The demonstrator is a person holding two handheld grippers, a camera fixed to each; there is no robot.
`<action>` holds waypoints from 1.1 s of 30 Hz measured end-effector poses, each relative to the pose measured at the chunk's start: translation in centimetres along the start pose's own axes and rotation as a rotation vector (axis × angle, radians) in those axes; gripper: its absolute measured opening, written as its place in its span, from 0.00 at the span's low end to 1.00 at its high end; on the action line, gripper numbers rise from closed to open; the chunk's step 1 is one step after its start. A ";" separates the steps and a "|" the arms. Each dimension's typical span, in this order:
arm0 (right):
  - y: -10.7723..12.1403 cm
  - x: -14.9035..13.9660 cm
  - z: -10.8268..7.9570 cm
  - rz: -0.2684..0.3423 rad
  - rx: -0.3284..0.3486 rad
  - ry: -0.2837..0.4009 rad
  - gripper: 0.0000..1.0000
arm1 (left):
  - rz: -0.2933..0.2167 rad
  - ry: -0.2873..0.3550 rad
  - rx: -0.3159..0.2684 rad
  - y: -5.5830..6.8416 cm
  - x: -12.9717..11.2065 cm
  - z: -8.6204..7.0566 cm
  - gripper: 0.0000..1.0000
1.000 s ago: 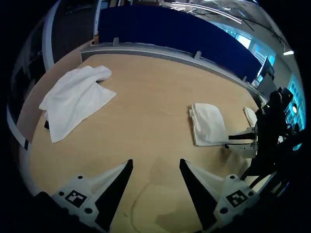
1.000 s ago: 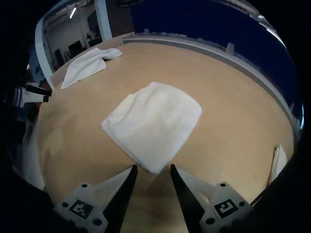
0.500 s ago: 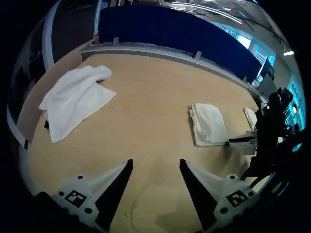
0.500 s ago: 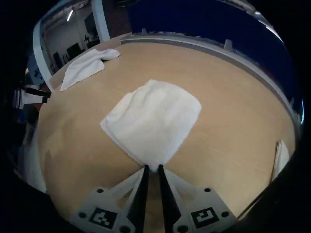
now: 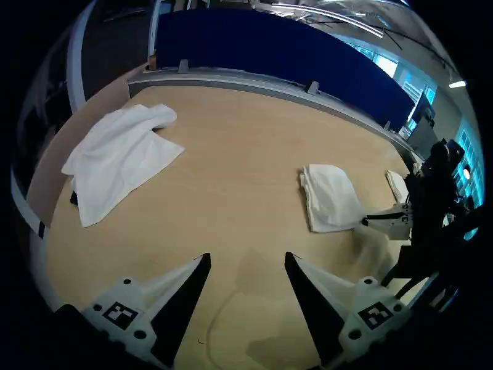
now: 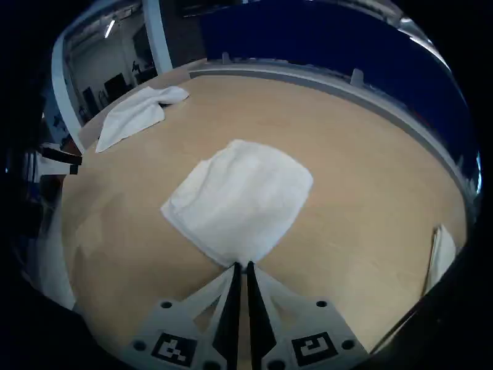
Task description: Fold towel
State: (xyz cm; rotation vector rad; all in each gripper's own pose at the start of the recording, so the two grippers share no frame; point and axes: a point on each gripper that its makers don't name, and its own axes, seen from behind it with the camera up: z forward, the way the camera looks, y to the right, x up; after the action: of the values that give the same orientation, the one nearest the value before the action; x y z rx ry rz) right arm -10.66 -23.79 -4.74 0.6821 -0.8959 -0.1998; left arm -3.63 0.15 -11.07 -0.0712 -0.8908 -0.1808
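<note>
On the left of the table [image 5: 234, 142] we see a loose white towel [image 5: 117, 154], rumpled and half spread, well apart from everything else. Our left gripper [image 5: 246, 256] hovers over bare wood with its fingers spread wide, holding nothing. Right of it lies the folded towel [image 5: 330, 197]. Our right gripper [image 6: 243, 266] has its fingers pressed together, pinching that towel's near corner. Farther right a pale cloth [image 5: 397, 184] sits near the table's edge. A blue partition [image 5: 277, 49] runs along the back.
</note>
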 end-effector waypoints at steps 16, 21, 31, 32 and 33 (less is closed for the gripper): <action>1.4 12.1 -7.6 0.000 -0.017 0.190 0.06 | -0.003 0.031 -0.019 0.7 1.1 -0.2 0.89; 2.2 14.3 -10.1 -0.004 -0.030 0.228 0.06 | -0.003 0.038 -0.029 1.2 1.4 -0.3 0.89; 4.5 14.9 -12.6 0.000 -0.085 0.248 0.06 | 0.004 0.052 -0.045 1.8 2.0 -0.6 0.89; 4.6 14.9 -12.9 0.005 -0.090 0.252 0.06 | 0.004 0.052 -0.046 1.9 2.1 -0.7 0.89; 4.8 14.9 -13.1 0.010 -0.093 0.256 0.06 | 0.005 0.052 -0.048 2.0 2.1 -0.7 0.89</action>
State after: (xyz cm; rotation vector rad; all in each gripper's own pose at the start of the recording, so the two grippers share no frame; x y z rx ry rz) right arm 8.21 -20.43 2.29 0.6008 -0.6407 -0.1408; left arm -1.48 1.71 -9.87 -0.1124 -0.8345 -0.1986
